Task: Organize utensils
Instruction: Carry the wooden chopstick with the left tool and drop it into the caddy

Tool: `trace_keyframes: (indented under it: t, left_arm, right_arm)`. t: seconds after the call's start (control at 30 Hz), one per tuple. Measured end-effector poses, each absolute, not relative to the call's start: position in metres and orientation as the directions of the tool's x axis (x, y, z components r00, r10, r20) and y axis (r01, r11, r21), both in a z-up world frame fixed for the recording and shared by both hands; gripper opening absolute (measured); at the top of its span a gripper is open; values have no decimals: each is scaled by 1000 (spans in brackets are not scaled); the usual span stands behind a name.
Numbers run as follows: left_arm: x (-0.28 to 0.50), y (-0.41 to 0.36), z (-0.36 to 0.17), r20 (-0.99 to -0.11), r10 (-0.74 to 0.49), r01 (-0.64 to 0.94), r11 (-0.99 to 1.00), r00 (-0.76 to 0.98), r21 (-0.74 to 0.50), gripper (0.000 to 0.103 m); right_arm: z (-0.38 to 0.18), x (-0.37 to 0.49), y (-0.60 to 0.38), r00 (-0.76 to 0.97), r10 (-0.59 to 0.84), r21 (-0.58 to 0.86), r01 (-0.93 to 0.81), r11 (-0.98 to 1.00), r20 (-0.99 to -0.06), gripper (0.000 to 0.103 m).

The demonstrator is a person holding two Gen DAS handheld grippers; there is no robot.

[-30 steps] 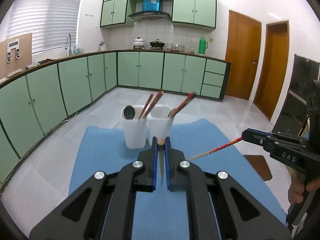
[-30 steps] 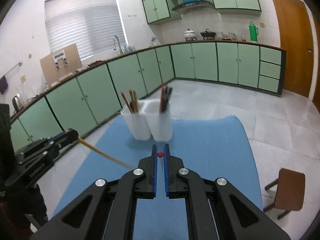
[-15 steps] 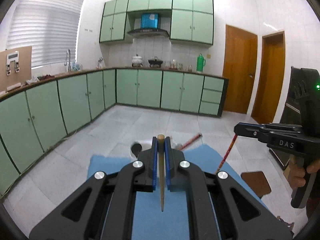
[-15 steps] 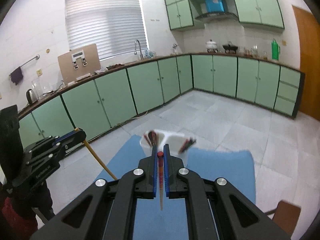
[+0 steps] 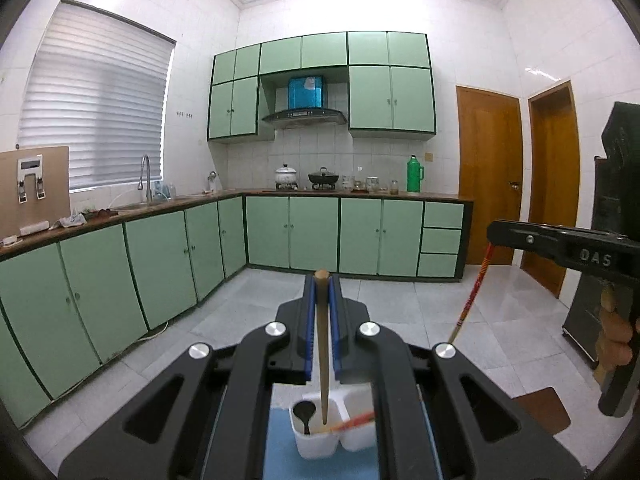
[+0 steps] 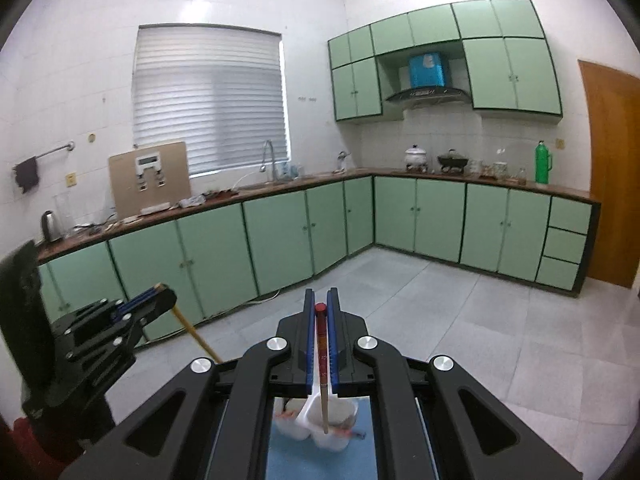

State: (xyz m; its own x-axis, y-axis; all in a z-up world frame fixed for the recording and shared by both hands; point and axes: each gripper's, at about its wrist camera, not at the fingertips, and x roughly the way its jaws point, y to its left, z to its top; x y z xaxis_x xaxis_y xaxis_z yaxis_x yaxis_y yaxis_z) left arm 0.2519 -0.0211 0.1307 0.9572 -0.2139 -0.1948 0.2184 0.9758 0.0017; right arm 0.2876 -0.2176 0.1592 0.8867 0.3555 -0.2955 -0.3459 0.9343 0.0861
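Two grippers: each holds one chopstick, tip down, above the holder.
Left gripper: jaws clamped on a plain tan wooden chopstick; tip hangs over the left cup, toward its 3 o'clock side, apparently not yet inside.
Right gripper: jaws clamped on a red-topped wooden chopstick; in the right wrist view its tip hangs over the right cup, near 9 o'clock of that opening.
Container: white plastic twin-cup utensil holder standing on a blue mat, directly below both grippers.
Left cup contents: dark spoon at roughly 9 o'clock; a red-patterned stick lies slanted across the divider toward 3 o'clock.
Right cup contents: blurred reddish and dark pieces; cannot identify them.
Step in hand (judgement): lowering both chopsticks into their cups.
Technique: keep each stick vertical, centre the tip over open space clear of spoon and divider, descend until the tip is well below the rim, then release.
Risk: the slanted stick may deflect the tan tip; early release could tip it out.
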Motion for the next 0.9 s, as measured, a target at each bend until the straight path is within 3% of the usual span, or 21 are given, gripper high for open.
trace_keyframes:
  t: [0.27,0.53,0.63,0.7,0.8,0.9]
  left_arm:
    - [301,-32,101,-240,-199,205,979,950,-2,6]
    - [339,-25,52,-356,-217,213,976,909,-52,7]
    - [342,-21,44,-373,-213,208,977,903,-53,12]
    - [336,-17,44,-367,-204,202,978,907,-46,19]
    - [329,-12,52,-351,-205,198,979,914,-56,21]
    - [310,-8,62,-323,-198,191,980,925,-55,35]
  right_arm:
    - [126,334,-203,897,319,89,-307,948,-306,6]
    - [77,363,-196,851,328,114,-309,944,-411,7]
    - [70,366,-202,840,320,118,-299,947,-439,17]
    - [70,363,-209,844,315,119,-292,949,-434,18]
    - [74,354,-217,853,308,122,-283,951,-422,21]
    - [81,338,-227,866,296,128,-267,955,-402,37]
